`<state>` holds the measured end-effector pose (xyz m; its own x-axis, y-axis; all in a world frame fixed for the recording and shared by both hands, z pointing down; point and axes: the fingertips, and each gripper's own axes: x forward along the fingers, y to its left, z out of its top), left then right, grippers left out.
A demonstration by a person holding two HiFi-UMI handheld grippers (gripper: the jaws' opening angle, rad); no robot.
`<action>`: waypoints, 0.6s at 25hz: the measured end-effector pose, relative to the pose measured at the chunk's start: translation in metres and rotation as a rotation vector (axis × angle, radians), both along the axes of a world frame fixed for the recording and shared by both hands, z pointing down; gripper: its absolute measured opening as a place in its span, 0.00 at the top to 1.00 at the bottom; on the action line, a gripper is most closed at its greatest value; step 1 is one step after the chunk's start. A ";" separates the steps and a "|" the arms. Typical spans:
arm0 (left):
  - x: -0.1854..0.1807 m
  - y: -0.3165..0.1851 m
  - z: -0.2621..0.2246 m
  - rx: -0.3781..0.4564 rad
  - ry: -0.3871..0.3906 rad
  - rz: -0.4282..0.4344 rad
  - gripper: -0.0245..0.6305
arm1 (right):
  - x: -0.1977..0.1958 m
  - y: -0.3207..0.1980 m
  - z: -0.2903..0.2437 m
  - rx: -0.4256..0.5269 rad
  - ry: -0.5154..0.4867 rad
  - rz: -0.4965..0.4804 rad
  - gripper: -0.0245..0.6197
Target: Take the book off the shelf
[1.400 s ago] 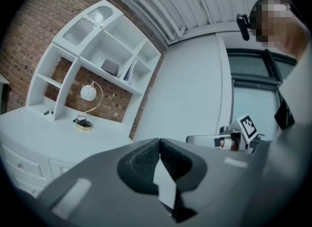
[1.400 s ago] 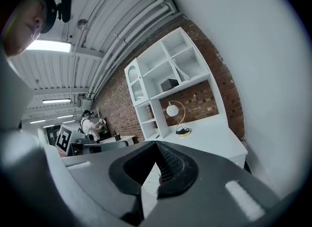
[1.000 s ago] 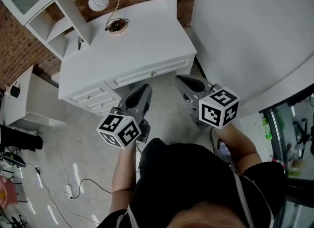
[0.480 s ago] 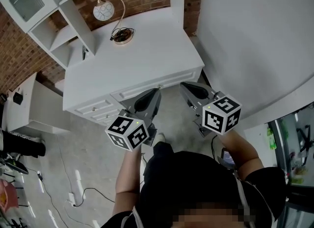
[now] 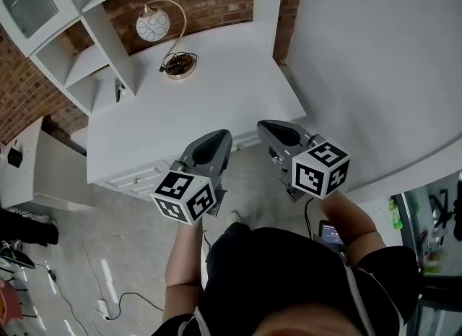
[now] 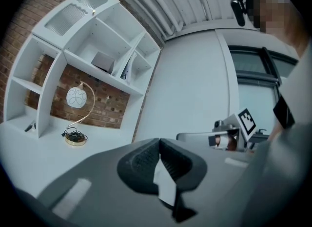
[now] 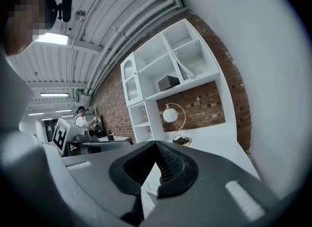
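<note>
While standing just short of the bench [image 5: 216,74], holding left claw [image 5: 216,138] and right claw [image 5: 268,126] out front, side by side, both pinched fully closed on nothing. Beyond the tips, bare white top, then a globe lamp [image 5: 153,25] with coiled cord at the back. Higher up, on the shelf [image 6: 112,77] over that lamp: a dark block [image 6: 103,61] in one compartment and, just past the divider, seemingly the book [image 6: 127,68], thin and leaning. Time to spread one claw wide well before the reach, not at the last instant. Best to come in high and level, clear of the lamp's arc, pinch the spine on the side left free by the lean, then draw straight back. Worth keeping the spare claw ready underneath against a slip.
</note>
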<state>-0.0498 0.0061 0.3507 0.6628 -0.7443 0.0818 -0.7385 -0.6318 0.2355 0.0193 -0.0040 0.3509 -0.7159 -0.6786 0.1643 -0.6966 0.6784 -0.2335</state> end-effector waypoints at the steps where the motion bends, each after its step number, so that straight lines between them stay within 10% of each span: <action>1: -0.005 -0.006 -0.001 0.000 0.006 0.002 0.95 | -0.005 -0.007 -0.001 0.002 -0.001 0.001 0.96; 15: -0.073 -0.068 0.006 -0.027 -0.009 0.047 0.95 | -0.072 -0.078 -0.007 0.011 0.025 0.052 0.96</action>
